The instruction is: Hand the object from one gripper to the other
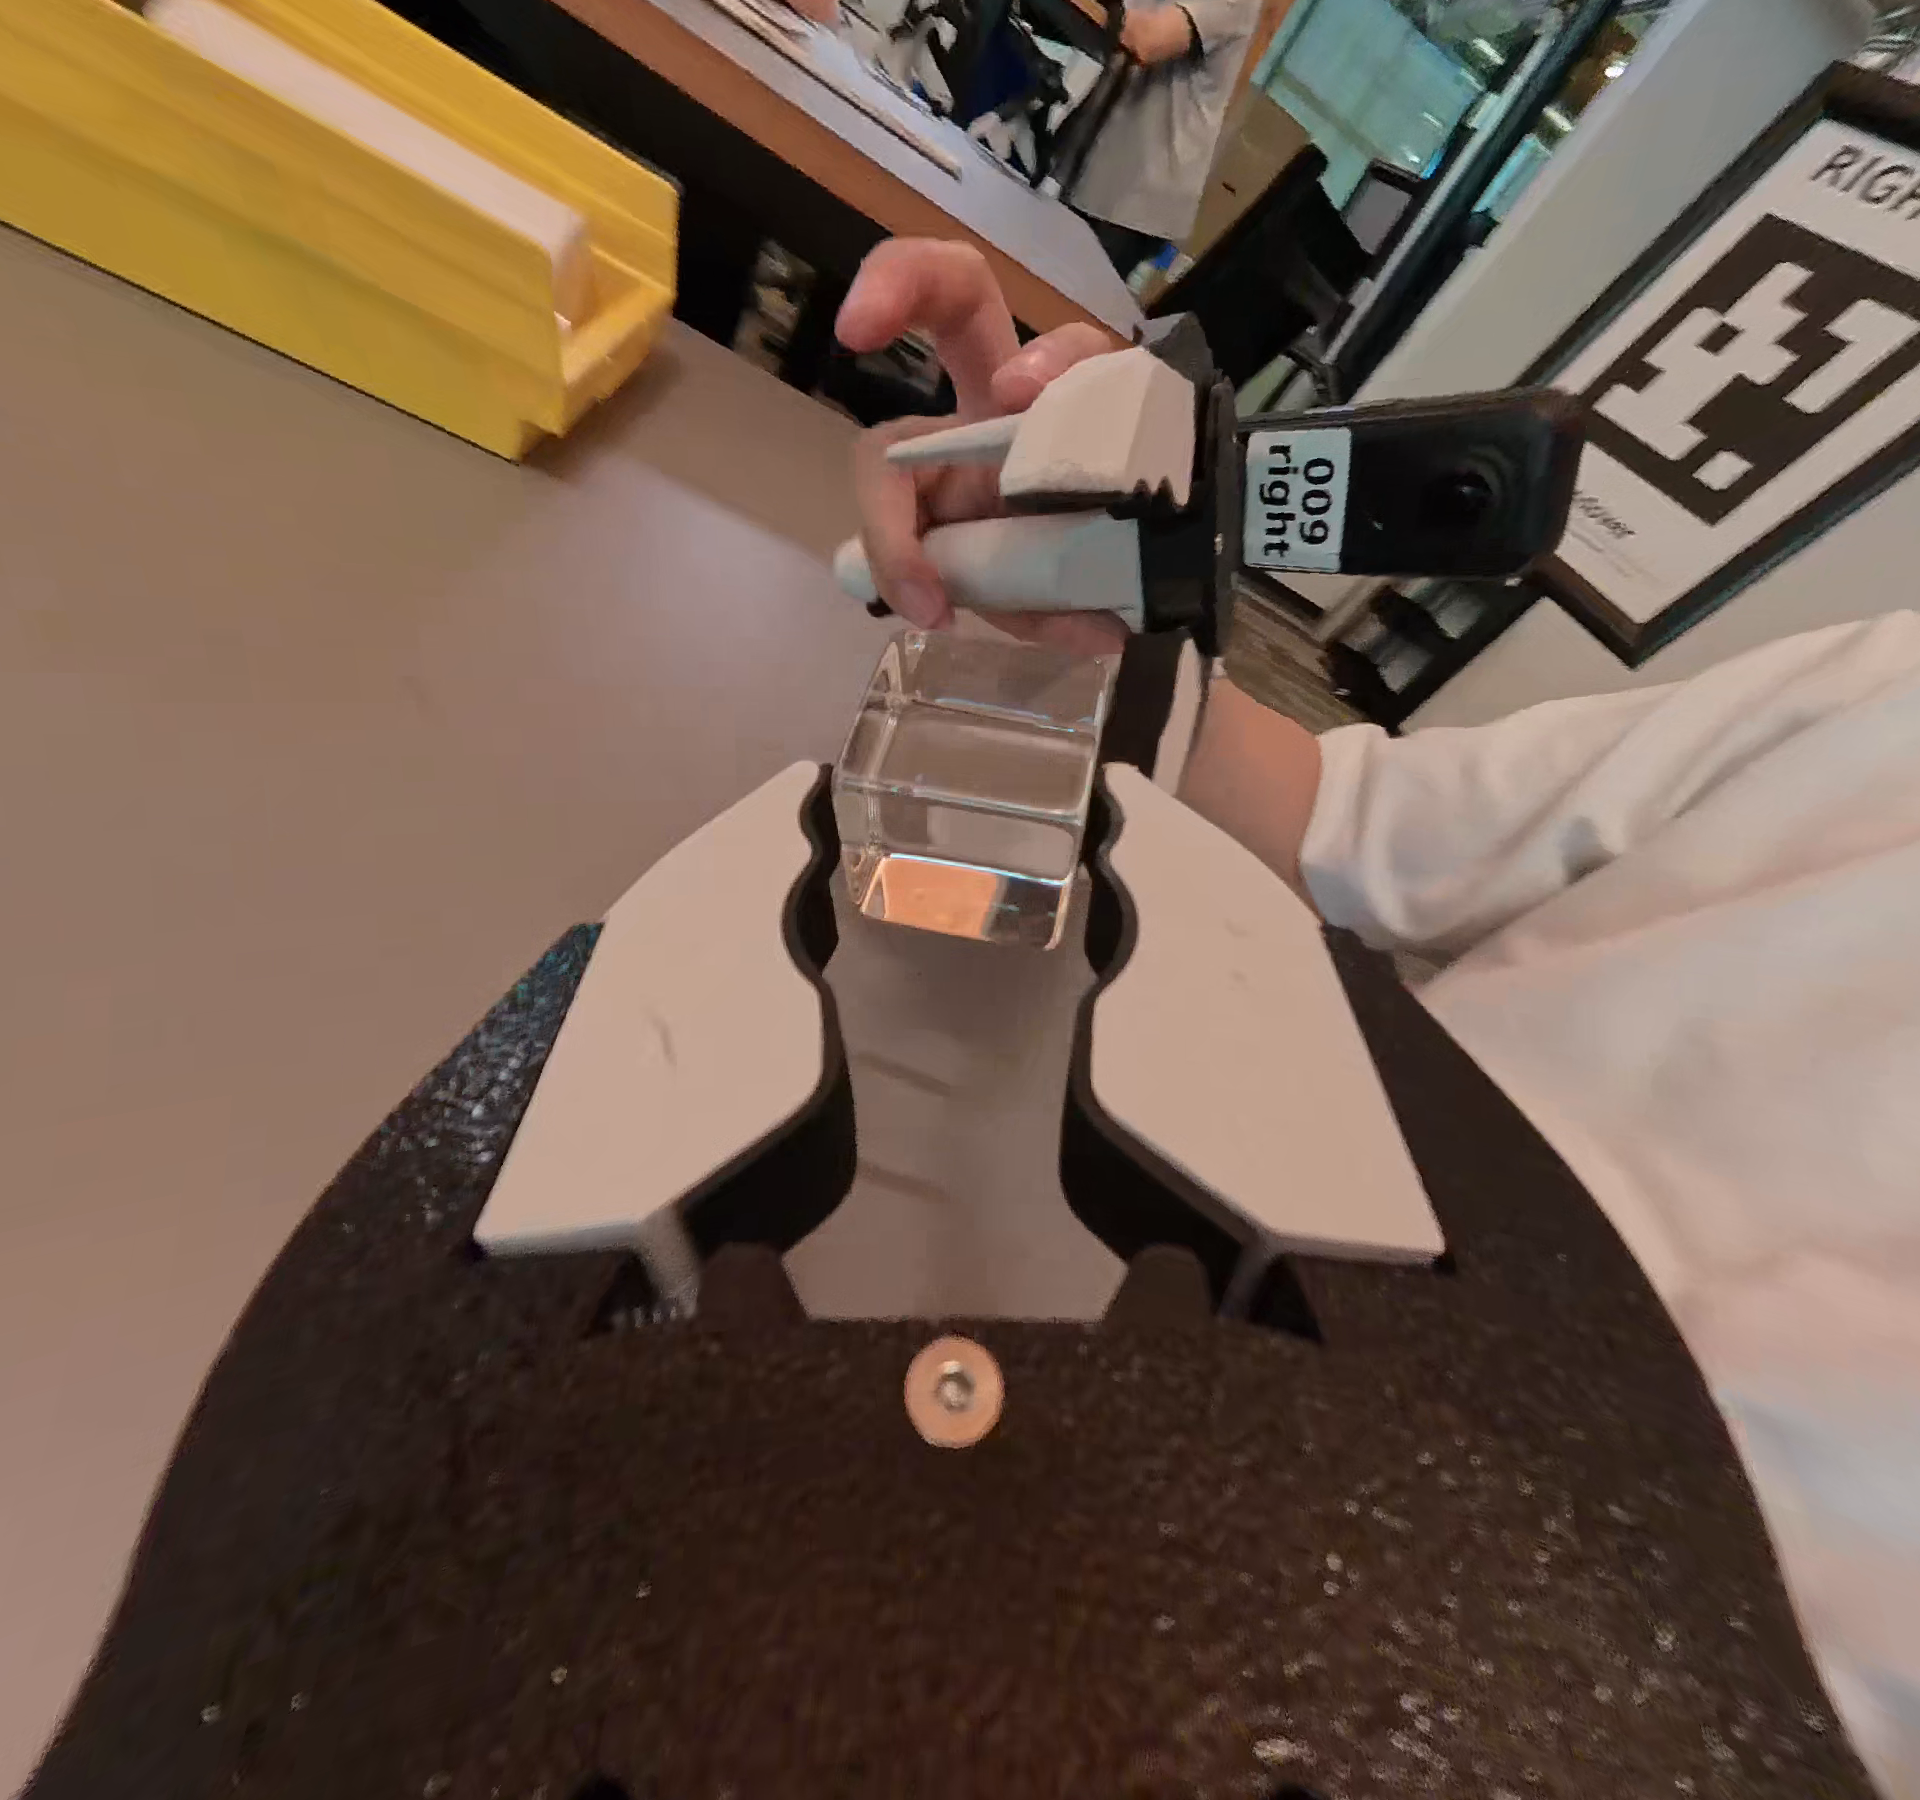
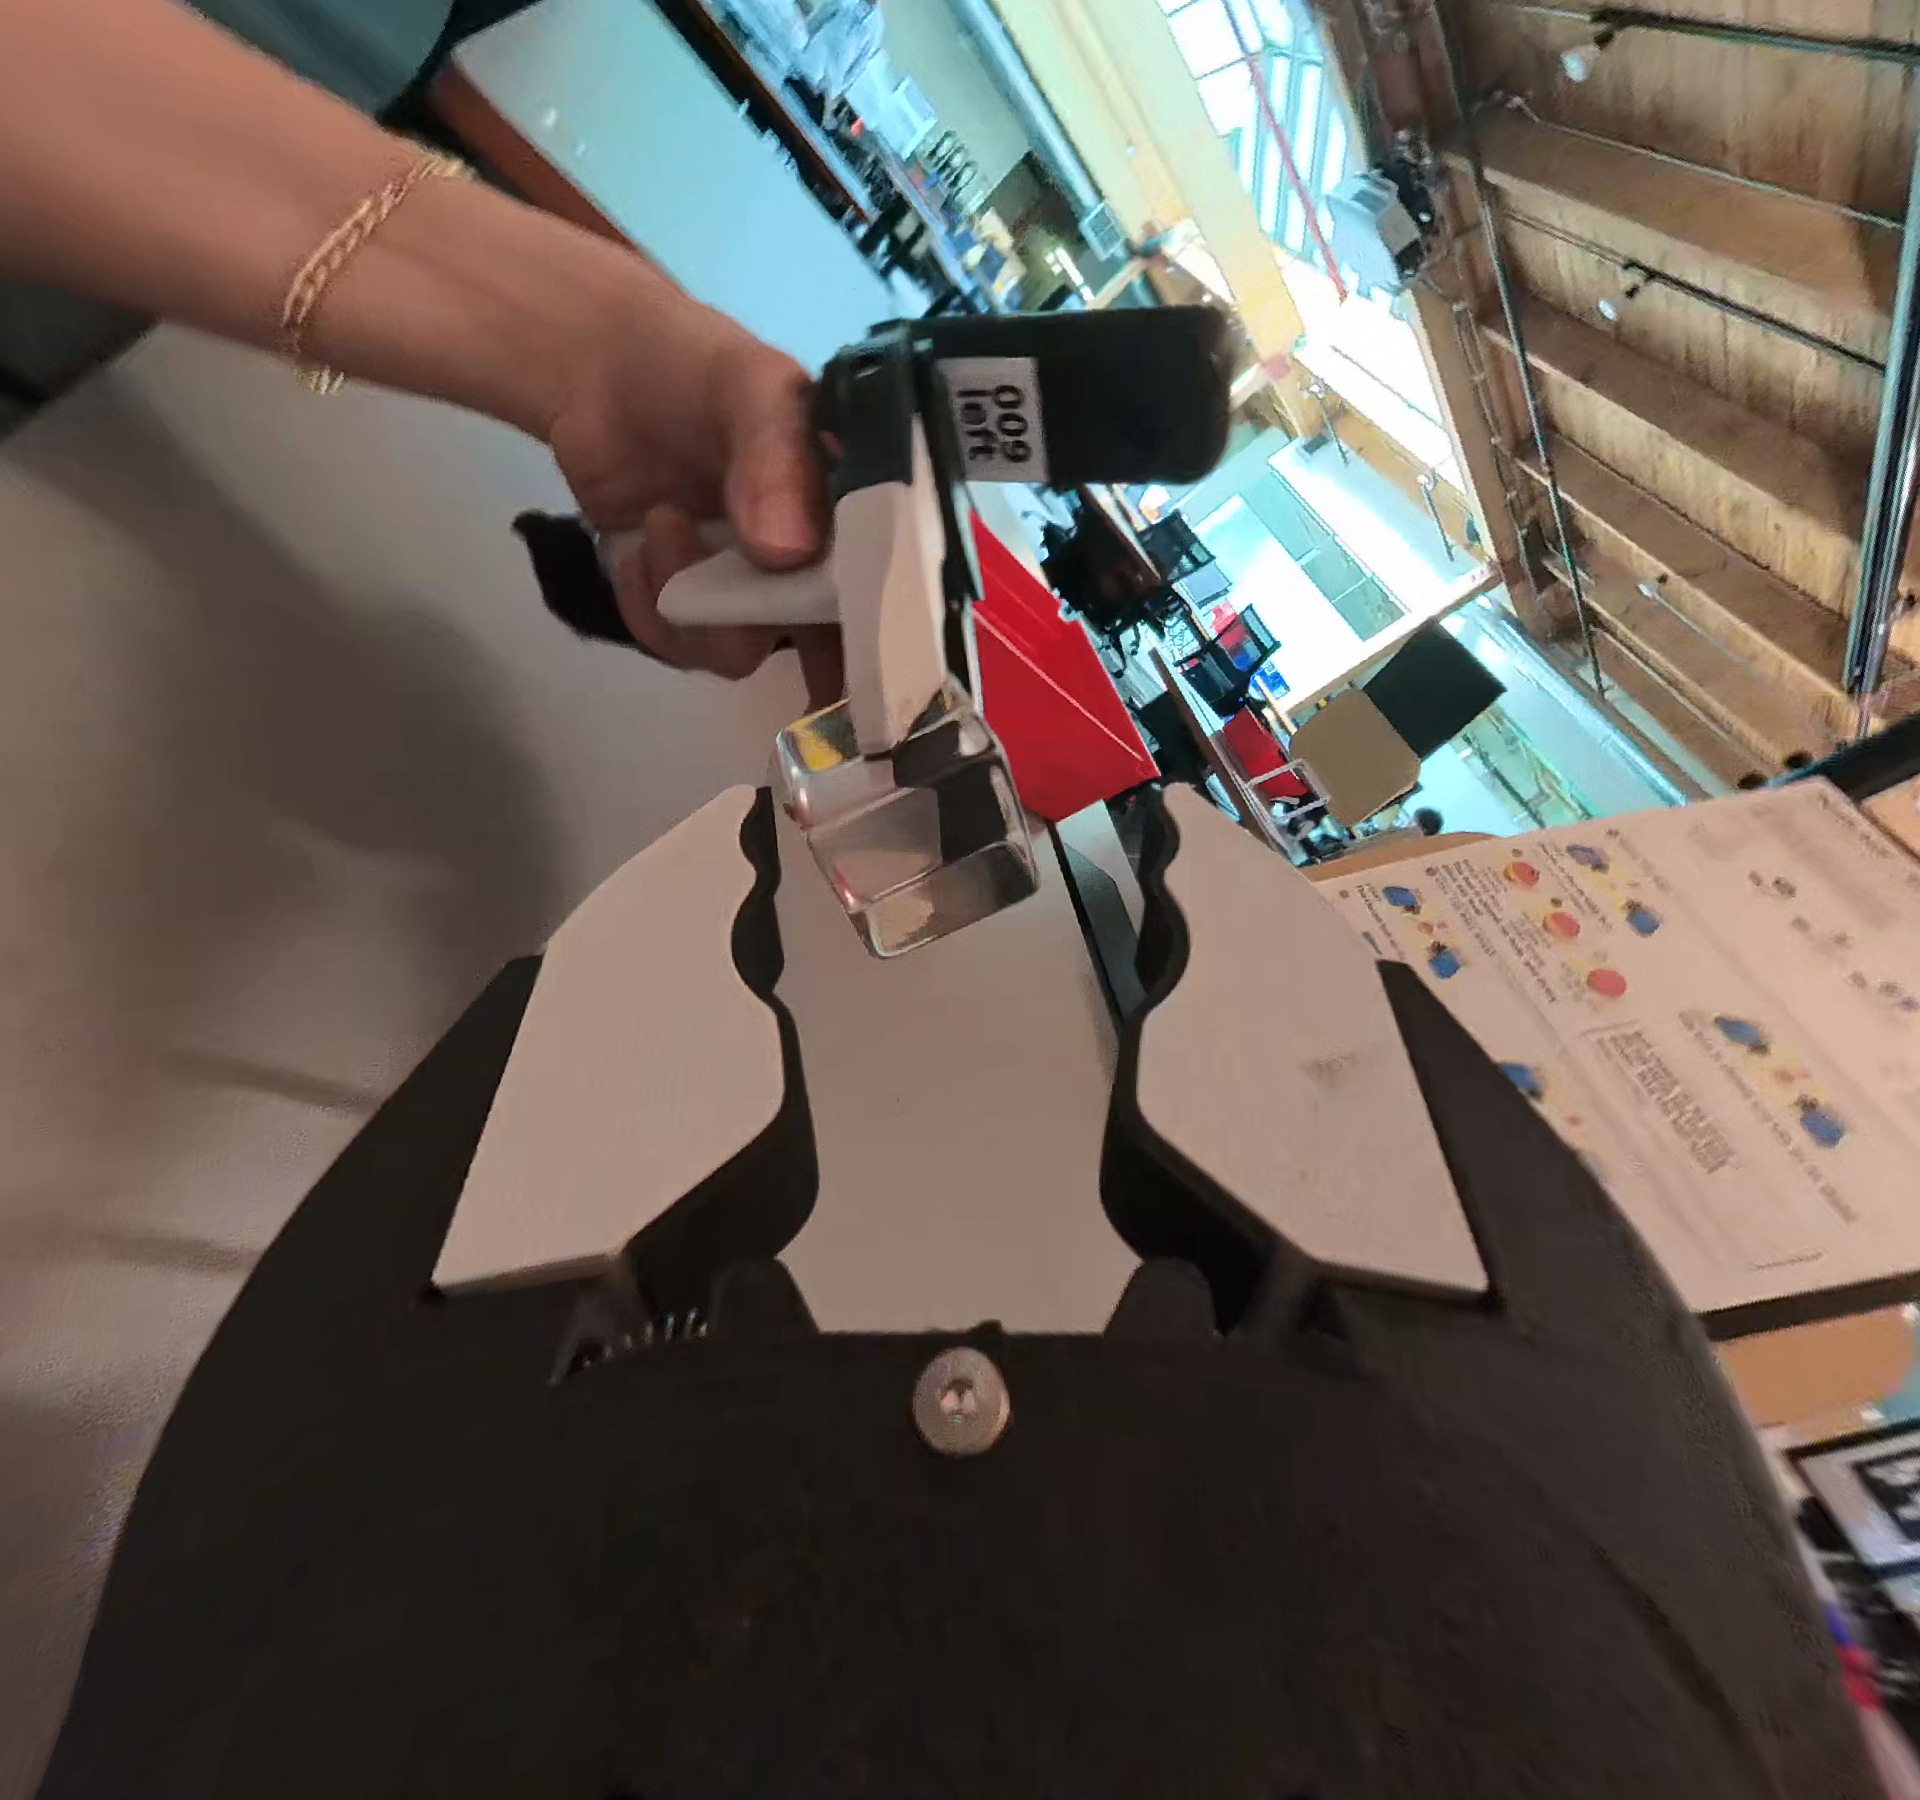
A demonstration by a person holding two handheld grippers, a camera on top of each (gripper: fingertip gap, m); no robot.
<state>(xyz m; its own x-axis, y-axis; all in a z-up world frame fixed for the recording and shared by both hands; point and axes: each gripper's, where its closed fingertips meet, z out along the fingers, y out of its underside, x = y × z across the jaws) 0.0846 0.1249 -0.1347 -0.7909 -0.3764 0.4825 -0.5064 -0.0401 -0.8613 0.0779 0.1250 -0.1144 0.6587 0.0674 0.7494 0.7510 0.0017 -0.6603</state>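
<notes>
In the left wrist view, a clear glass cube [image 1: 961, 794] is clamped between the fingertips of the left tool [image 1: 961, 820], lifted above the counter [image 1: 312, 711]. The right tool [image 1: 883, 514] is seen just beyond the cube, not gripping it. A yellow bin [image 1: 312, 192] holding a white block [image 1: 364, 129] is set on the counter behind.

In the right wrist view, the right tool [image 2: 961, 831] is spread wide, with the cube [image 2: 914, 836] between its tips but untouched. The handover is judged half done: closing and release remain.
</notes>
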